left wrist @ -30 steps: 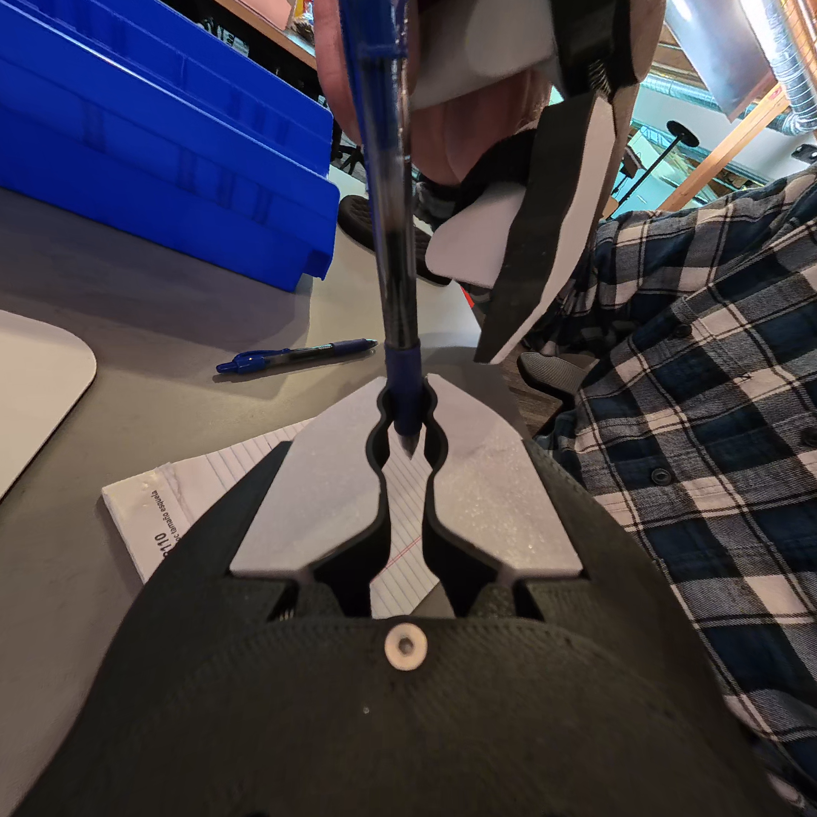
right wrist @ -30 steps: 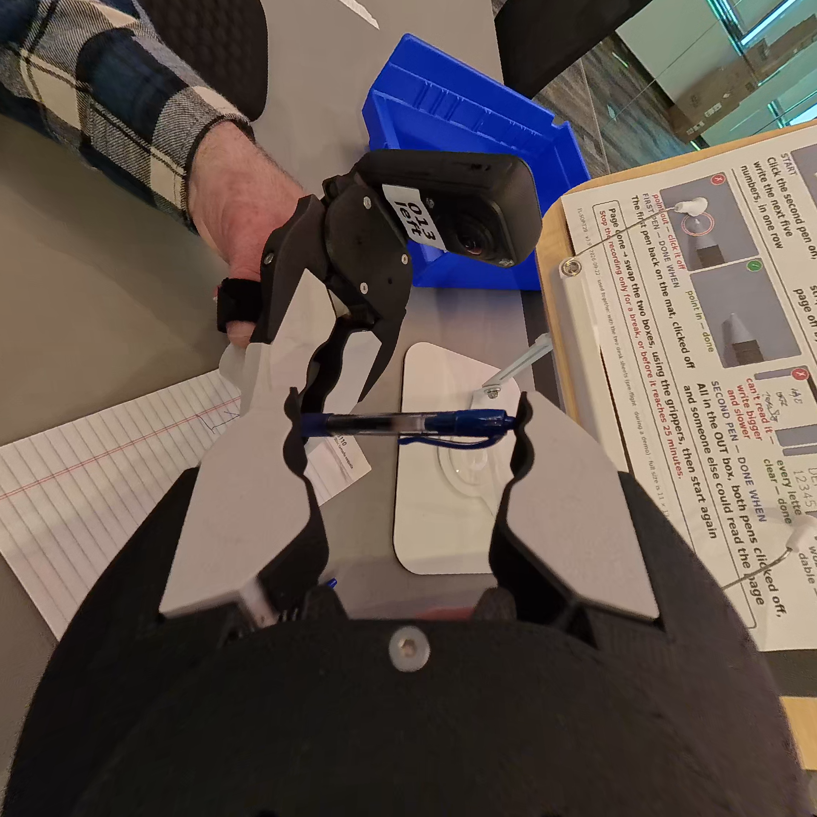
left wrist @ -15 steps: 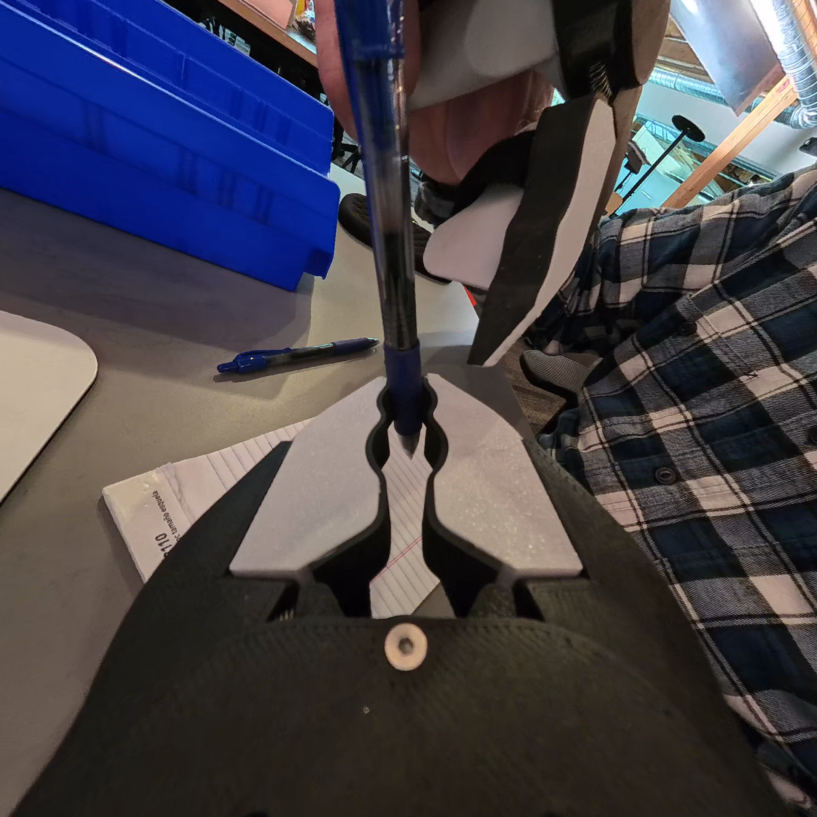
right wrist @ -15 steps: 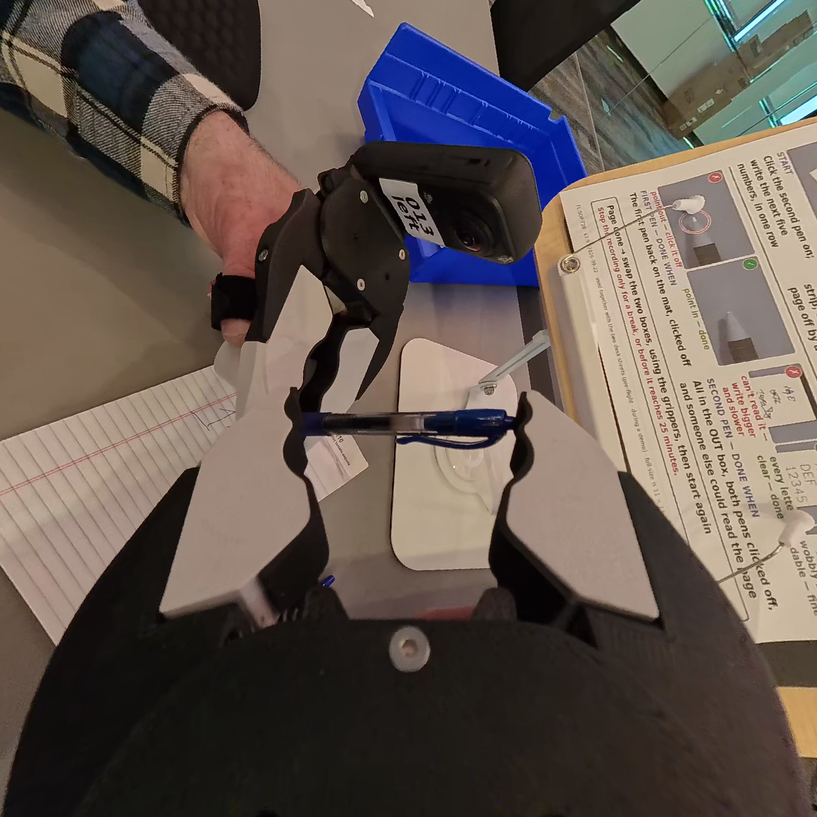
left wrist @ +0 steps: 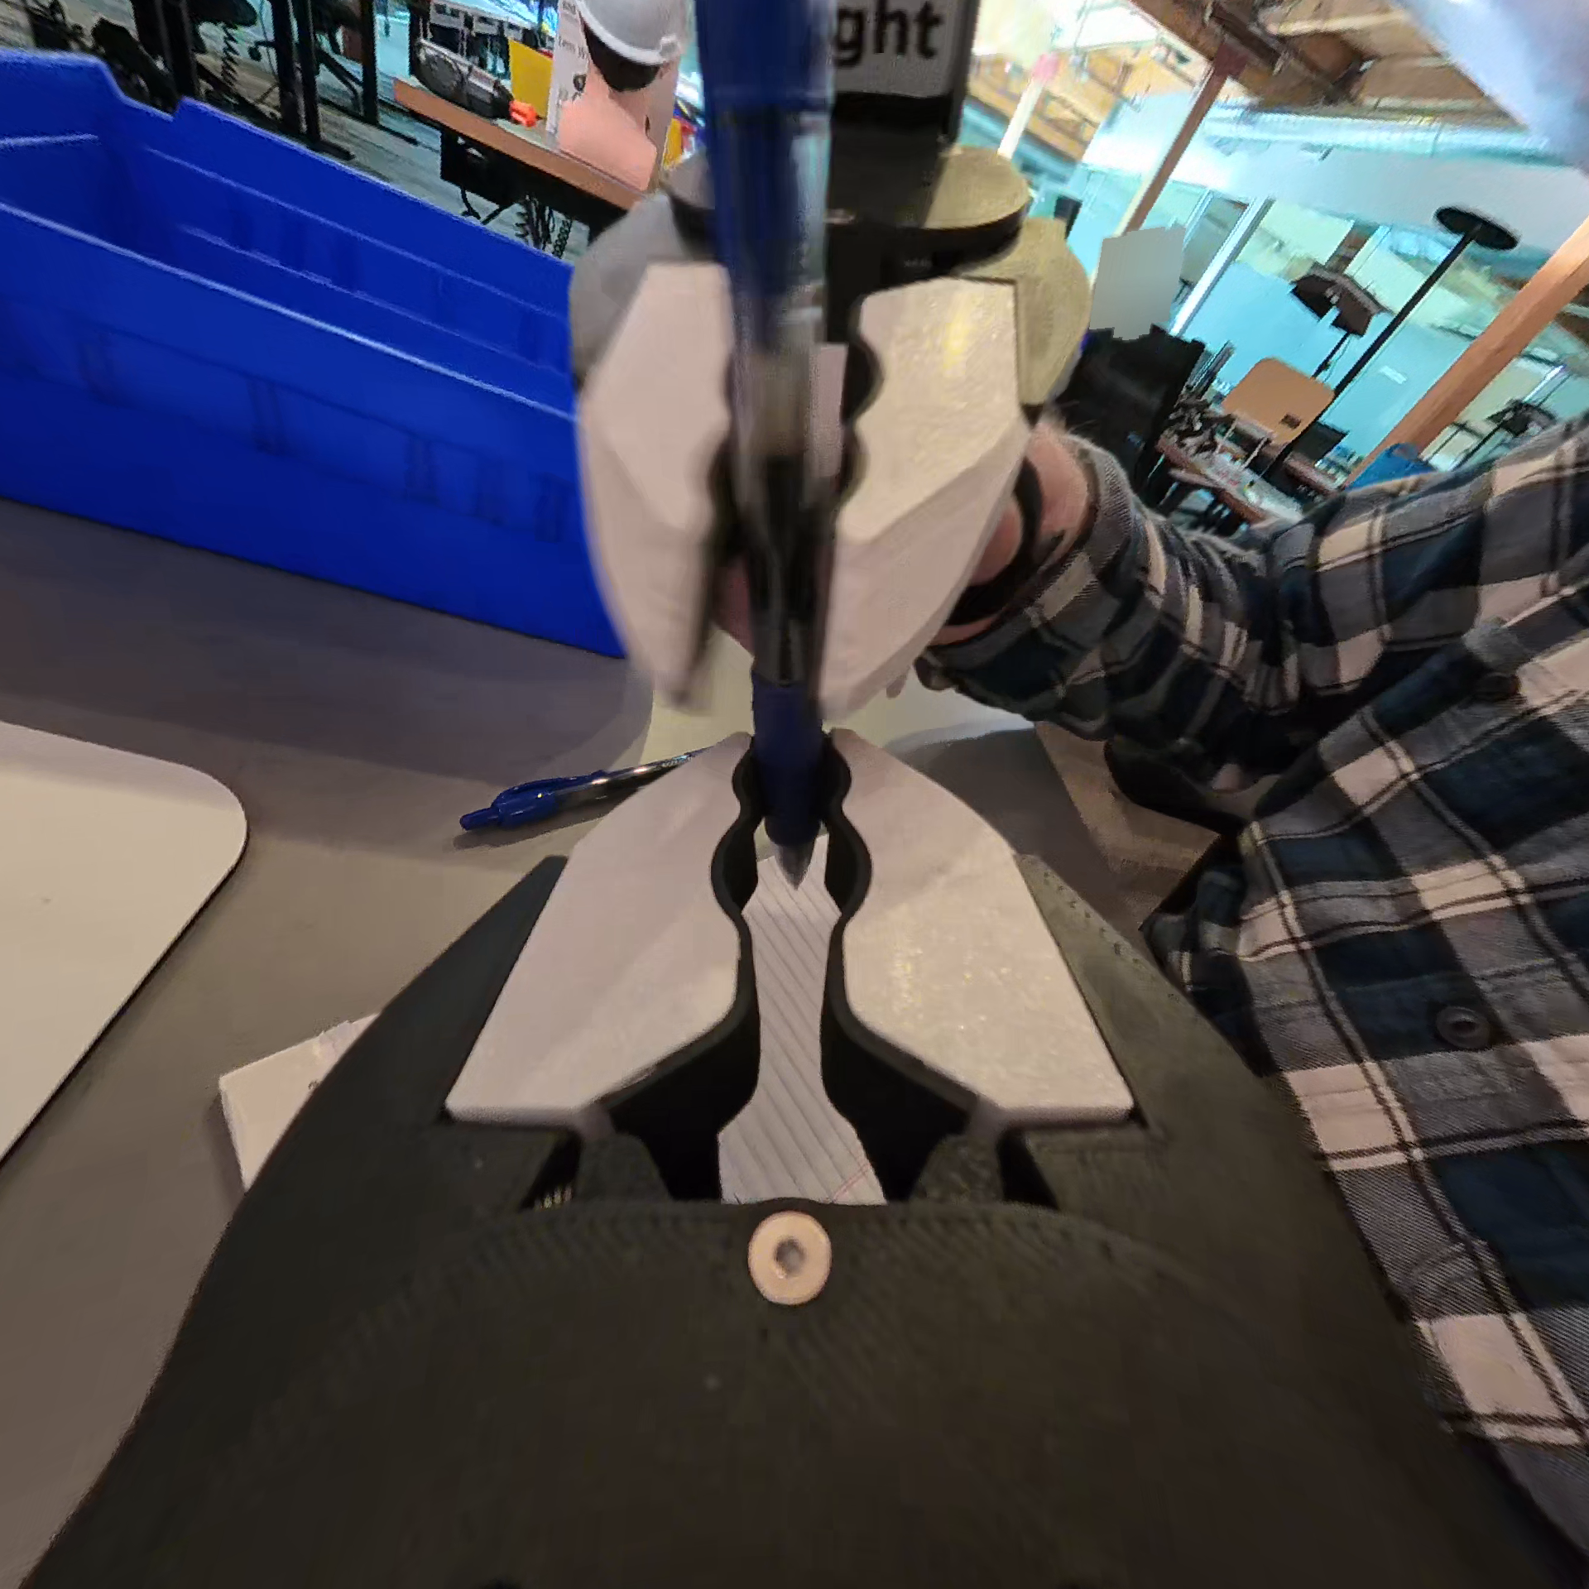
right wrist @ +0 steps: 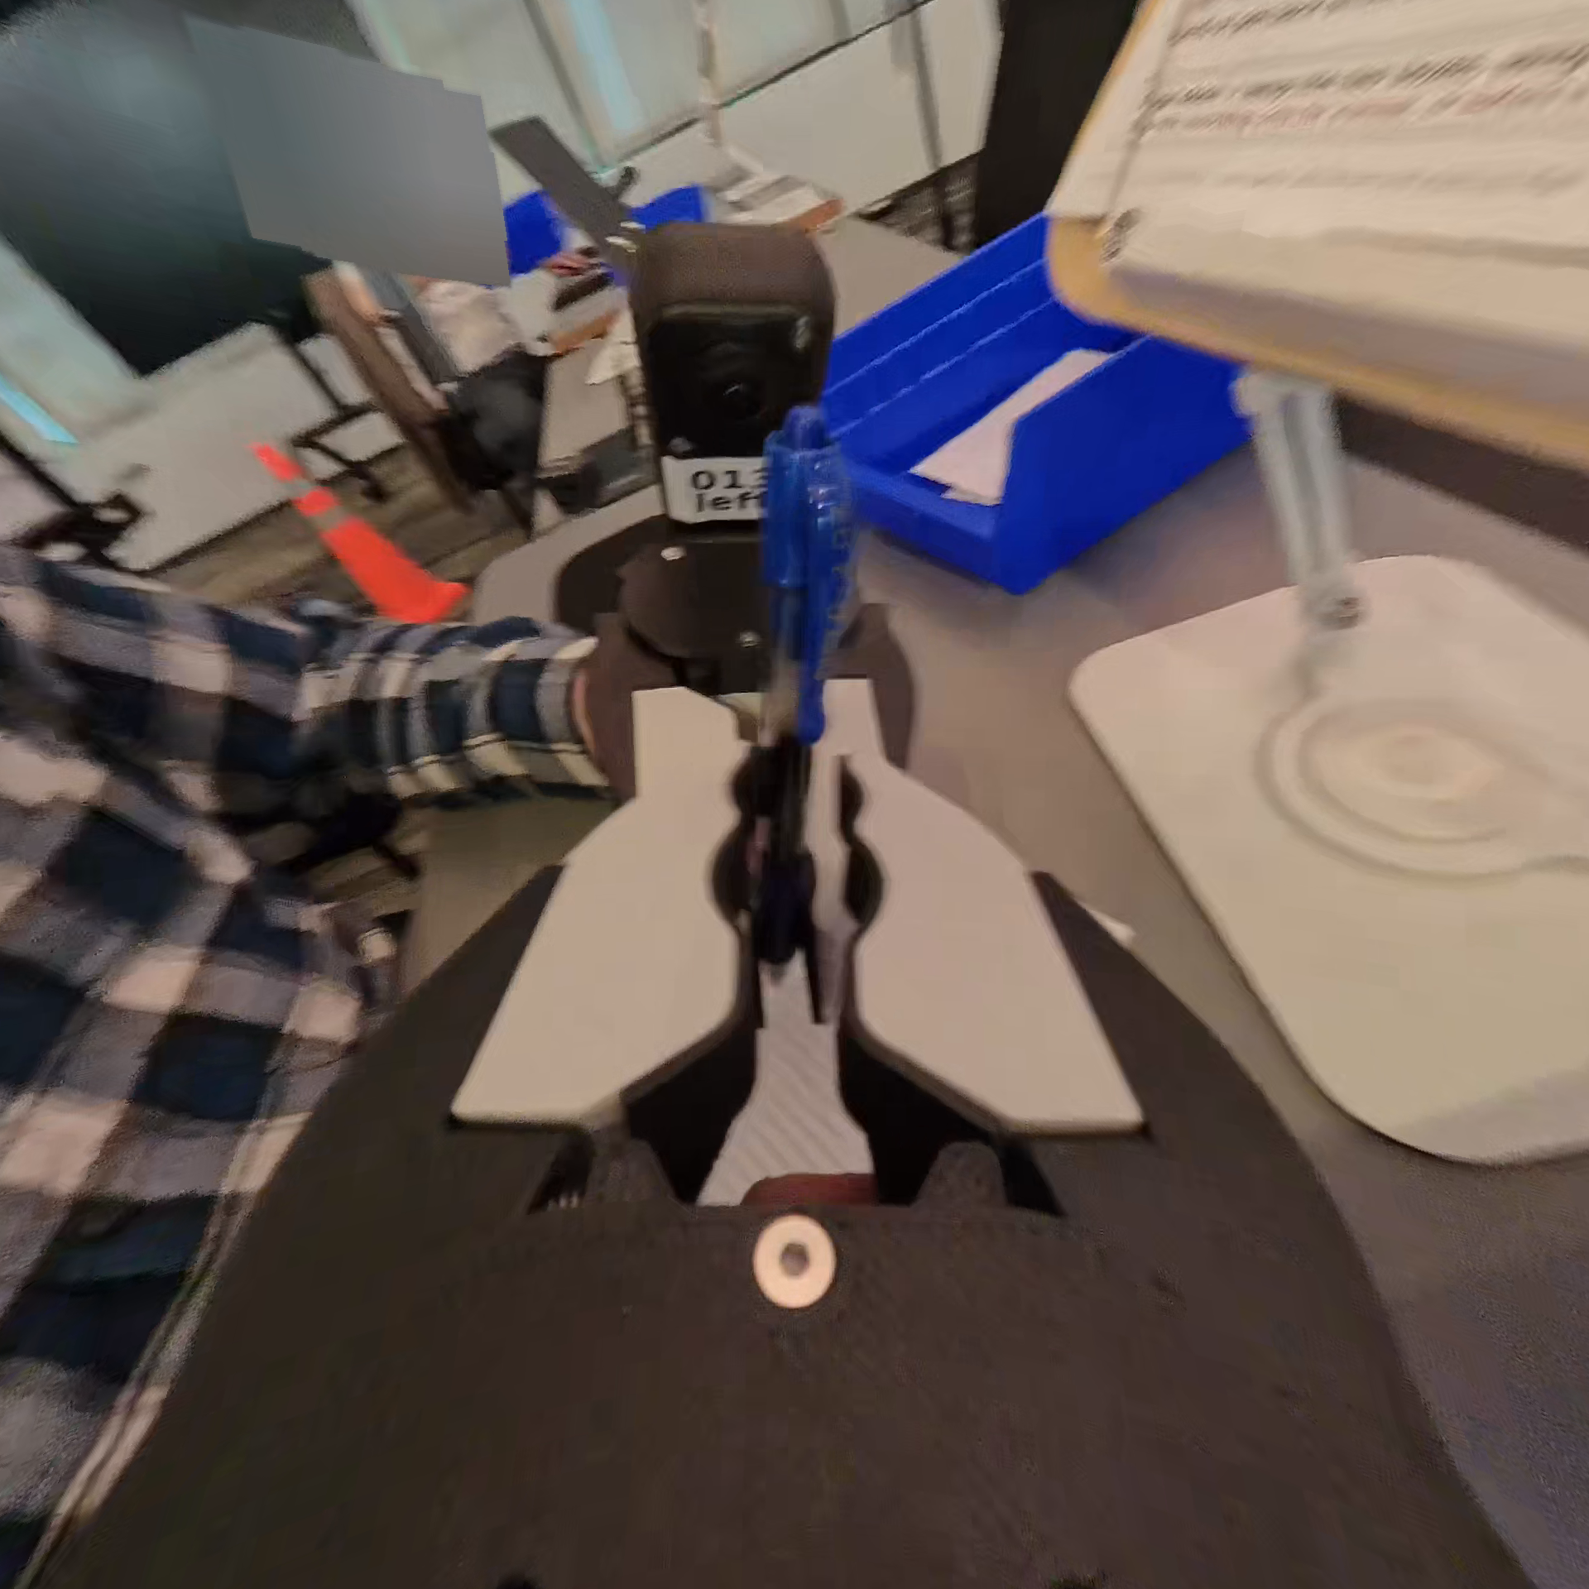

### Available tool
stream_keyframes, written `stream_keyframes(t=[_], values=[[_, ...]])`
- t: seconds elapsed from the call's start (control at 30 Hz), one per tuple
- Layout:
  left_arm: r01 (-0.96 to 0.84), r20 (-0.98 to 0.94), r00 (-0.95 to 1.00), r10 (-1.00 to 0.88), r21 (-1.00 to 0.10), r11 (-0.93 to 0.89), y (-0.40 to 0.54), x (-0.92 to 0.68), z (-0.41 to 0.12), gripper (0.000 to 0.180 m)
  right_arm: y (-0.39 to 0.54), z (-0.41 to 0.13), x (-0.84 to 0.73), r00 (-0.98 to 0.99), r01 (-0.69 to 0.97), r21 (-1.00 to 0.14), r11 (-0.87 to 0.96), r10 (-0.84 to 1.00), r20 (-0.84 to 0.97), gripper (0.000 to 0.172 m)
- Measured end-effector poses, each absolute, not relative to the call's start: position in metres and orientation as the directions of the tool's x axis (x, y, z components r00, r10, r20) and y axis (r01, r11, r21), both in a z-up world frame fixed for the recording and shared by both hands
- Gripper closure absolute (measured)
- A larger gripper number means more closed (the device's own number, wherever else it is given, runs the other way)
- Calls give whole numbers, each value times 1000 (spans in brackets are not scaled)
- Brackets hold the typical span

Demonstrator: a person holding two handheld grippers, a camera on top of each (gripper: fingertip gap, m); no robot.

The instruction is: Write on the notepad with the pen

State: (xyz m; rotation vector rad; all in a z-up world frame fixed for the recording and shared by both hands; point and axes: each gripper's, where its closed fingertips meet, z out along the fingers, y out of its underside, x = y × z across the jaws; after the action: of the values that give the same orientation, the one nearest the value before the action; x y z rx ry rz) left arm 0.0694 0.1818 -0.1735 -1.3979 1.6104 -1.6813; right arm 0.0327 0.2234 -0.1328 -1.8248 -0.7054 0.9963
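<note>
My left gripper [left wrist: 791,757] is shut on the blue pen [left wrist: 774,344] at its dark blue grip. It holds the pen upright with the tip just above the lined notepad [left wrist: 787,1032]. My right gripper [right wrist: 791,765] faces the left one, and its jaws have closed in around the pen's barrel [right wrist: 782,860] above the left grip. A thin gap still shows between the barrel and one pad, so it is not clamped. The right gripper also shows in the left wrist view [left wrist: 774,671]. The left gripper's fingers [right wrist: 679,739] show behind the pen. The right wrist view is blurred.
A second blue pen [left wrist: 567,791] lies on the grey table beyond the notepad. Blue bins [left wrist: 258,387] [right wrist: 989,447] stand behind. A white stand base [right wrist: 1376,817] carries an instruction board [right wrist: 1376,172] at the right. The person's plaid sleeves [left wrist: 1290,688] are close by. Across from one pair of fingers to the other is roughly 6 cm.
My right gripper swung round from wide open, with the pen crosswise at its fingertips, to face the left gripper, and its jaws closed in around the barrel. The left gripper kept its hold.
</note>
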Motion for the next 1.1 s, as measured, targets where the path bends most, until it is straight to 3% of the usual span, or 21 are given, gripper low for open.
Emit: stream_keyframes(t=[0.03, 0.2, 0.27, 0.37, 0.47, 0.7, 0.8, 0.9, 1.1], values=[[-336, 353, -405, -843, -915, -222, 179, 71, -175, 169, 220, -133, 30, 487, 44, -903, -428, 798, -355, 162], [-370, 307, -415, -857, -917, -149, 179, 67, -178, 161, 215, -133, 45, 562, 94, -876, -473, 752, -345, 161], [-459, 219, -405, -888, -889, -10, 187, 57, -198, 155, 210, -143, 58, 600, 137, -821, -555, 706, -377, 161], [-588, 54, -443, -895, -771, 244, 192, 38, -236, 146, 201, -174, 78, 677, 214, -711, -670, 627, -386, 161], [-670, -28, -475, -880, -637, 382, 191, 25, -273, 141, 192, -210, 92, 735, 263, -599, -757, 559, -383, 161], [-686, -14, -401, -916, -658, 310, 177, 22, -278, 152, 183, -270, 111, 816, 295, -435, -851, 461, -349, 162], [-694, -3, -339, -941, -675, 253, 171, 23, -278, 152, 186, -274, 114, 833, 304, -437, -847, 459, -309, 160], [-710, -5, -243, -970, -681, 181, 167, 26, -277, 152, 189, -269, 119, 856, 295, -456, -840, 445, -265, 137], [-719, -30, -139, -990, -684, 122, 153, 25, -277, 159, 167, -252, 97, 803, 387, -550, -741, 563, -194, 124]])
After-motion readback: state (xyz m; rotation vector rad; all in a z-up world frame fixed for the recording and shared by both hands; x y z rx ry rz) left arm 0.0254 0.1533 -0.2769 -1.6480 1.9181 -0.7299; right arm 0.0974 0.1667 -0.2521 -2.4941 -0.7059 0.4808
